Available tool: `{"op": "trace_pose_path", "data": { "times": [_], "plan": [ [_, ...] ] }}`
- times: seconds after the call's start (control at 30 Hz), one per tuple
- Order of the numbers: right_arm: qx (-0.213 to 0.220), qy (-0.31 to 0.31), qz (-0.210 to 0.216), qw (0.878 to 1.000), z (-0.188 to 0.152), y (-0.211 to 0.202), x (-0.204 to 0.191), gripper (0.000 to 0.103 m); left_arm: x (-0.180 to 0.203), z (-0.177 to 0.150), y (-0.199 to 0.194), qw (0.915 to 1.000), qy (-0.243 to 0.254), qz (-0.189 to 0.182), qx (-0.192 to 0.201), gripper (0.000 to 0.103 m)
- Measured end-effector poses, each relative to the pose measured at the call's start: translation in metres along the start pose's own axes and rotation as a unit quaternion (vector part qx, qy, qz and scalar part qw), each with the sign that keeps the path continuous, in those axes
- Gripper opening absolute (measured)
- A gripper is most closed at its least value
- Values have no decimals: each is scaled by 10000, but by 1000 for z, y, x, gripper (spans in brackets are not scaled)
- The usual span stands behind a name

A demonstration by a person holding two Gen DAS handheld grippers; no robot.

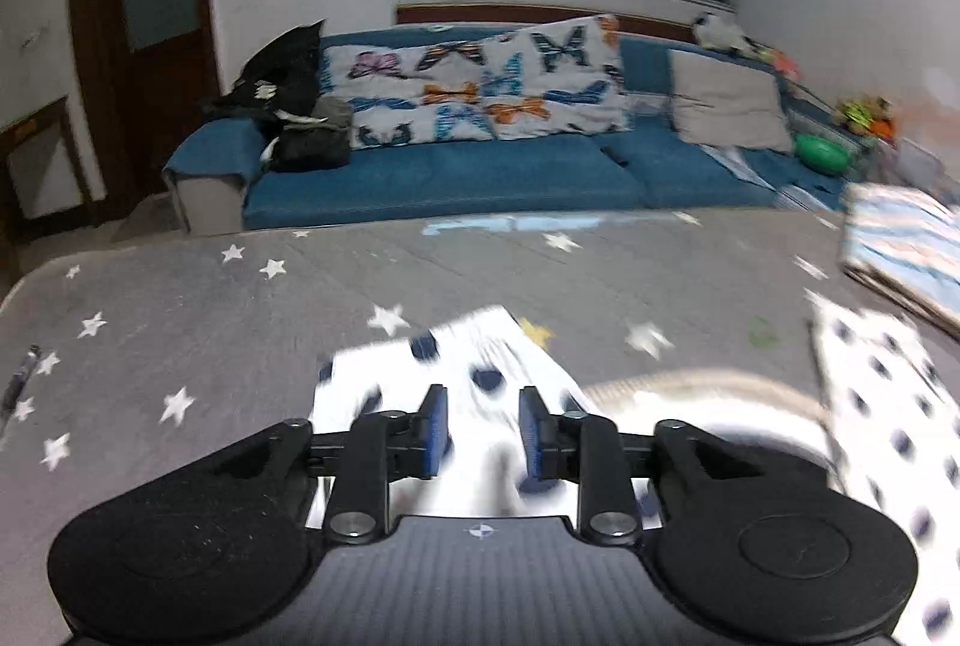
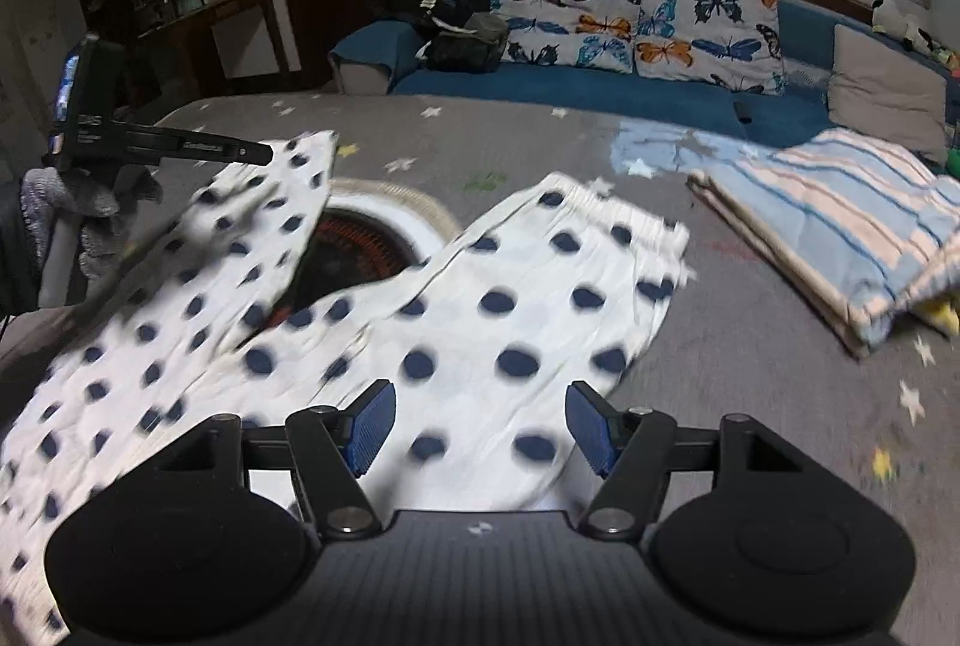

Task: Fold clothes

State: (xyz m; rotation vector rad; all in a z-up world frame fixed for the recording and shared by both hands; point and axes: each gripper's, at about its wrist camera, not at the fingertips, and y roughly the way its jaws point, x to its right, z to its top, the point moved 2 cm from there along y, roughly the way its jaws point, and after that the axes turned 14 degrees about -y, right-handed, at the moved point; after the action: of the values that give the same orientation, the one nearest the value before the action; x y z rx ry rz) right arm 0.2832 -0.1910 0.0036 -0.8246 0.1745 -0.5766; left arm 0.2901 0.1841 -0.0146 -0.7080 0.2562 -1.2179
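Note:
White trousers with navy dots (image 2: 510, 304) lie spread on the grey star-print table cover (image 2: 750, 376), blurred by motion. My right gripper (image 2: 480, 424) hovers open over the right leg with nothing pinched between its blue pads. In the right wrist view my left gripper (image 2: 264, 155) reaches in from the left, held by a gloved hand (image 2: 90, 202), its tips at the end of the left leg. In the left wrist view that gripper (image 1: 483, 430) has its pads apart above the dotted cloth (image 1: 474, 346), and no fold is clamped between them. The other leg (image 1: 882, 394) lies at the right.
A round opening with a reddish grille (image 2: 354, 244) shows in the table between the two legs. A folded blue-striped cloth (image 2: 840, 226) lies at the table's right. Behind the table stands a blue sofa (image 1: 450, 178) with butterfly cushions and a dark pile.

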Motion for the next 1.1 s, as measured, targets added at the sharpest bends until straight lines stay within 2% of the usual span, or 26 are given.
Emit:
{"op": "trace_pose_path", "data": {
  "times": [0.13,0.27,0.4,0.47,0.63,0.8,0.9,0.93,1.0,1.03,1.1],
  "plan": [
    [-121,86,233,9996,-22,-20,-22,60,6,-36,-47,9990,338,-104,-271,37],
    [-256,210,525,9981,-48,-35,-43,57,9,-77,-95,9973,456,-319,-478,42],
    [-261,380,776,9959,-64,-39,-60,54,9,-108,-136,9966,314,-546,-539,45],
    [-250,527,873,9945,-70,-38,-65,49,9,-120,-153,9966,182,-618,-510,45],
    [-206,893,1014,9906,-80,-40,-70,49,13,-148,-185,9970,107,-682,-346,45],
    [-181,972,1147,9885,-87,-48,-79,48,18,-166,-196,9960,30,-808,-375,45],
    [-179,1001,1199,9876,-91,-48,-84,38,21,-173,-197,9961,111,-796,-368,45],
    [-168,1025,1241,9868,-91,-48,-85,26,21,-175,-196,9960,114,-796,-392,45],
    [-174,1067,1272,9860,-93,-48,-89,16,21,-179,-197,9959,136,-794,-422,45],
    [-153,1043,1241,9867,-94,-50,-92,8,20,-181,-197,9960,165,-779,-417,45],
    [-83,949,1138,9889,-95,-56,-96,5,19,-185,-199,9961,221,-748,-406,45]
  ]
}}
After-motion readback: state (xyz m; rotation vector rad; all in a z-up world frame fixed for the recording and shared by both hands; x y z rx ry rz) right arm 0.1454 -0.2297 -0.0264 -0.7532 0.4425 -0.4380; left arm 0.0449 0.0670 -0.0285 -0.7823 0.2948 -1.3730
